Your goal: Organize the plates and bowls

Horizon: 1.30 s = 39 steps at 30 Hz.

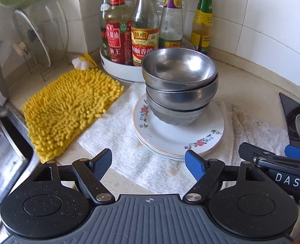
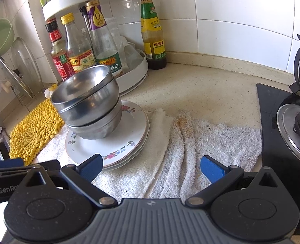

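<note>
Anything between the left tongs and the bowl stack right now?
Nothing visible. The left tongs are open, facing the steel bowls across bare white towel; only the plates' near rim lies below that path.

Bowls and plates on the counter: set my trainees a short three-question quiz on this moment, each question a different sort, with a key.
1. True or false: the steel bowls are nested on the floral plates.
2. How many bowls are stacked?
3. The left gripper and right gripper are: A) both open and empty, B) both shut, C) one holding a plate.

Key: 1 true; 2 three; 3 A.
</note>
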Each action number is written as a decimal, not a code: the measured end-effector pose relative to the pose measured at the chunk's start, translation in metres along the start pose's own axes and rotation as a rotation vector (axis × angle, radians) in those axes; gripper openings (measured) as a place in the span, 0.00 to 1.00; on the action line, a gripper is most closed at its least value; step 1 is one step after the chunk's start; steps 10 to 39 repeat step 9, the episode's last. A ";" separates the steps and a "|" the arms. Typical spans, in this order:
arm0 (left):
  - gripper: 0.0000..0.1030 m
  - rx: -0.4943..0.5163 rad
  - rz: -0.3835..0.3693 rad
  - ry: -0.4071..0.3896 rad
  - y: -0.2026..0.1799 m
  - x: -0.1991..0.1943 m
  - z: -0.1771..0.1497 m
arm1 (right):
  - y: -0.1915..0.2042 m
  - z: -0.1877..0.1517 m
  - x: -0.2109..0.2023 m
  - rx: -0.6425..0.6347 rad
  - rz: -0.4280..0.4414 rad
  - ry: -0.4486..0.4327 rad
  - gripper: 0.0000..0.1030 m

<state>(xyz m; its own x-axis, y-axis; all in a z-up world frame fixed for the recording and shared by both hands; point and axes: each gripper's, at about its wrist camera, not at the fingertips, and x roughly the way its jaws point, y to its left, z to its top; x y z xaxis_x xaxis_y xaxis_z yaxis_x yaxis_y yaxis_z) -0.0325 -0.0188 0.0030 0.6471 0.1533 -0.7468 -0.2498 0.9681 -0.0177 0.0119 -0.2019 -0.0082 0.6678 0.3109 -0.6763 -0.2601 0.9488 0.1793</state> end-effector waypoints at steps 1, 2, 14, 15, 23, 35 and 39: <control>0.81 -0.017 -0.023 0.004 0.002 0.001 0.000 | -0.001 0.001 -0.001 0.004 0.004 -0.005 1.00; 0.81 -0.025 -0.043 -0.012 0.003 0.001 -0.001 | -0.002 0.001 -0.002 0.007 0.008 -0.012 1.00; 0.87 -0.024 -0.062 -0.072 -0.002 -0.004 0.001 | -0.009 0.006 -0.006 0.016 0.026 -0.037 1.00; 0.87 -0.024 -0.062 -0.072 -0.002 -0.004 0.001 | -0.009 0.006 -0.006 0.016 0.026 -0.037 1.00; 0.87 -0.024 -0.062 -0.072 -0.002 -0.004 0.001 | -0.009 0.006 -0.006 0.016 0.026 -0.037 1.00; 0.87 -0.024 -0.062 -0.072 -0.002 -0.004 0.001 | -0.009 0.006 -0.006 0.016 0.026 -0.037 1.00; 0.87 -0.024 -0.062 -0.072 -0.002 -0.004 0.001 | -0.009 0.006 -0.006 0.016 0.026 -0.037 1.00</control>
